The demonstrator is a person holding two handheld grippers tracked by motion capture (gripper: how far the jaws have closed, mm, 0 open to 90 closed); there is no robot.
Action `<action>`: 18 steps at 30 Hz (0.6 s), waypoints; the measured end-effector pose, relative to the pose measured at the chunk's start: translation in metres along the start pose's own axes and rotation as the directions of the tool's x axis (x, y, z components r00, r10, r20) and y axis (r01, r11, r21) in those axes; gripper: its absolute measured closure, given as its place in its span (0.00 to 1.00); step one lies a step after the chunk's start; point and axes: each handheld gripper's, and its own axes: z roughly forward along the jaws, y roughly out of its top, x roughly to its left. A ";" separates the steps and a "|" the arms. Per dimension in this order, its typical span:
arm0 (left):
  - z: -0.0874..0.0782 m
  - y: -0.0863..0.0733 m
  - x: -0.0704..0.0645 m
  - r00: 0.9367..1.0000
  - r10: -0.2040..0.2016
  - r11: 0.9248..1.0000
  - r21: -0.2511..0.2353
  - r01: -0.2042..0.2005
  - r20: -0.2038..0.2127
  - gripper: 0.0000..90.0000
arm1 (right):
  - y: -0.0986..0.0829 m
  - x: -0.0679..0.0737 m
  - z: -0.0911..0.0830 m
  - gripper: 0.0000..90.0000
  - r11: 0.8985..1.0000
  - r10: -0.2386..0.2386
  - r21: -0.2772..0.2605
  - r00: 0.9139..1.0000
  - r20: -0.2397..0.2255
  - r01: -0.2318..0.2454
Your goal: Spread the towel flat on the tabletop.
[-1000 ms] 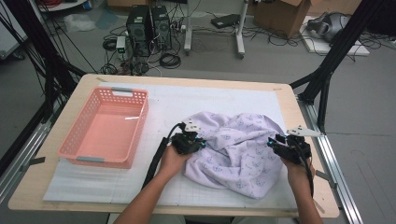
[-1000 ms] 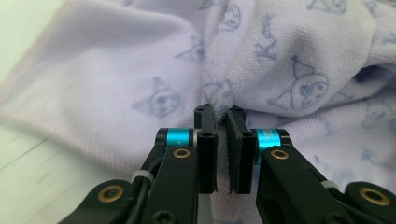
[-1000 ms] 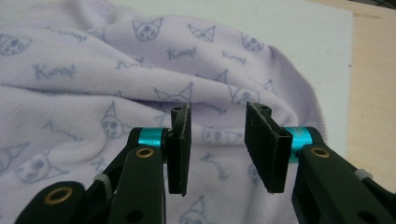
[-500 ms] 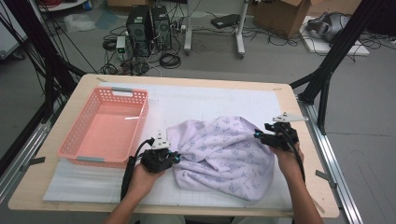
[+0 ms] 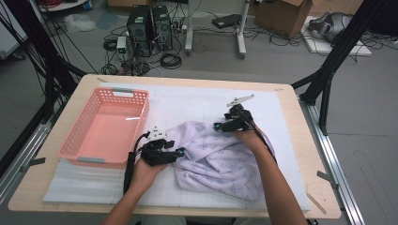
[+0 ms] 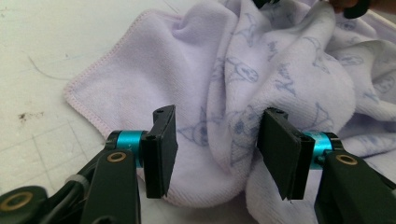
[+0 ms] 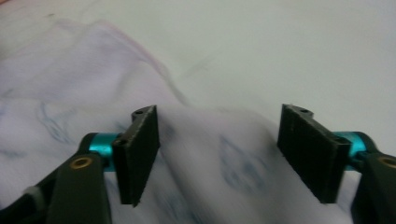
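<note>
Lying on: the lavender printed towel [image 5: 220,159] is crumpled on the white mat [image 5: 187,101] of the wooden table [image 5: 300,154], right of the pink plastic basket [image 5: 105,129] and not touching it.
Left gripper: the left gripper [image 5: 177,153] sits at the towel's left edge in the high view; in the left gripper view [image 6: 215,144] its jaws stand apart, with a raised fold of cloth between them and the stitched hem off to the left.
Right gripper: the right gripper [image 5: 219,126] rests at the towel's far edge; in the right gripper view [image 7: 217,154] its jaws are spread wide, with cloth between them, not pinched.
Towel pattern: small blue cartoon figures on pale purple.
Basket: long side running away from the person, near the table's left edge.
</note>
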 end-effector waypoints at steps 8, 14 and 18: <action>0.004 0.001 0.003 1.000 -0.003 1.000 0.006 0.003 -0.015 0.53 | 0.011 0.016 0.028 0.83 0.985 -0.146 0.072 0.981 -0.131 0.156; 0.003 0.002 0.002 0.999 -0.023 1.000 -0.010 0.023 -0.021 0.52 | 0.014 -0.001 0.010 0.91 0.988 -0.154 0.036 0.987 0.044 0.152; 0.004 0.002 0.001 1.000 -0.024 1.000 -0.016 0.023 -0.015 0.49 | 0.012 -0.034 -0.024 0.91 0.998 -0.015 -0.054 0.944 0.330 0.035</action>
